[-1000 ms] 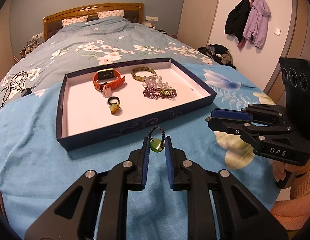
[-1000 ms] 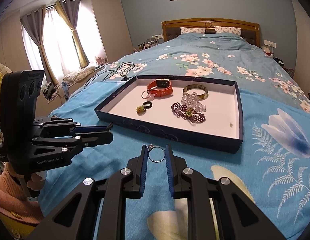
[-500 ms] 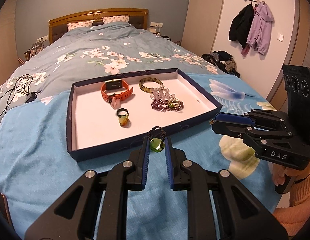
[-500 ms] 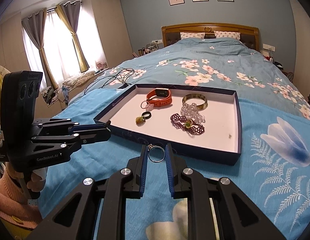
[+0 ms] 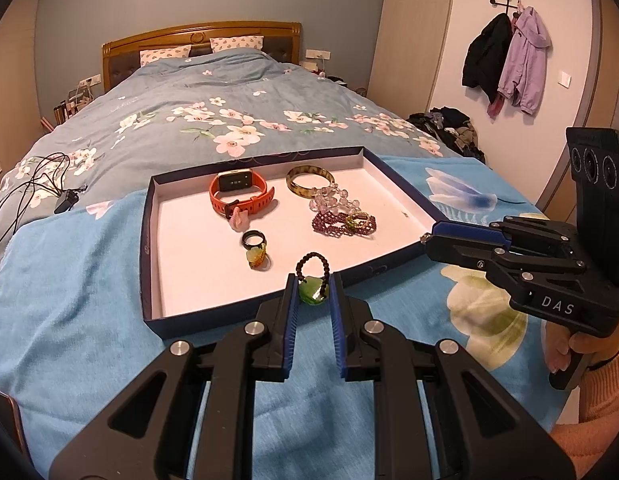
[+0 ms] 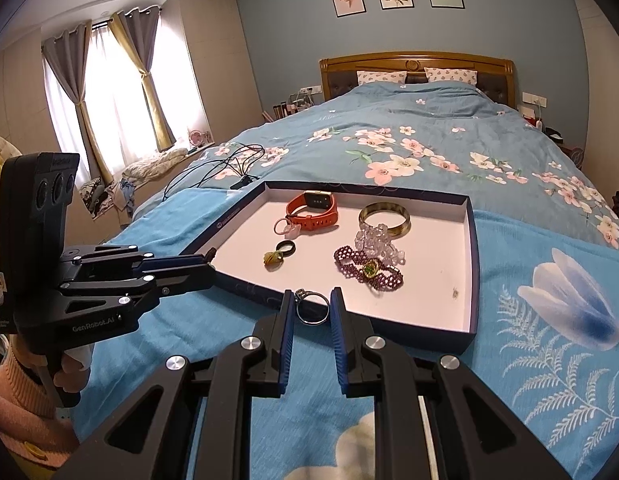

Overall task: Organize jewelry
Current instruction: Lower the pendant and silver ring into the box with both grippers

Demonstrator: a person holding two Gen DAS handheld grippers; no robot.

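Claws both clamped: left claw (image 5: 313, 294) on green pendant (image 5: 312, 292), right claw (image 6: 312, 307) on silver ring (image 6: 312, 307)

left hand-held gripper (image 5: 313, 293) clamped, tilted down; right hand-held gripper (image 6: 312, 307) likewise.

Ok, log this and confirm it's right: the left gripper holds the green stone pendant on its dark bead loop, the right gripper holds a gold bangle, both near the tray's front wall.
One thing is wrong: the right gripper holds a thin silver ring, not a gold bangle, as the right wrist view shows. The left gripper does hold the green stone pendant on its dark bead loop, both near the navy tray's front wall.
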